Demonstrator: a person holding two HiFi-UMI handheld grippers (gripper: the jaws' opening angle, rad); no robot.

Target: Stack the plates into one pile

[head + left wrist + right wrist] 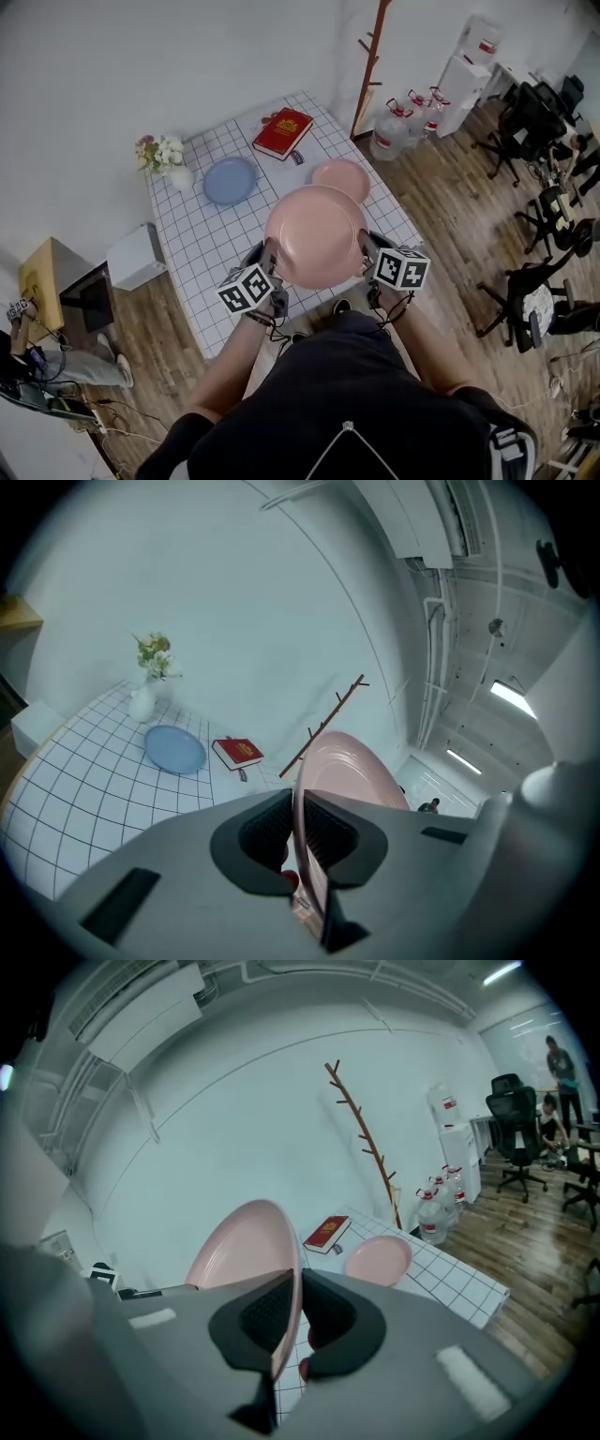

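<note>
we hold the large pink plate (316,234) over the near end of the worktop (202,239), left tool (270,255) and right tool (366,251) each clamped on opposite rims. it looks stiff, smooth and breakable, so two rim grips suit it. the head view shows the blue plate (230,180) and small pink plate (341,178) together; the left gripper view catches only the blue, the right gripper view only the small pink.

Left tool (269,255): mine, jaws clamped on the left rim of a large round pink plate (316,234). Right tool (367,251): mine, jaws clamped on the opposite rim. Left forearm (230,361), right forearm (422,347): stretched forward, side by side.
</note>
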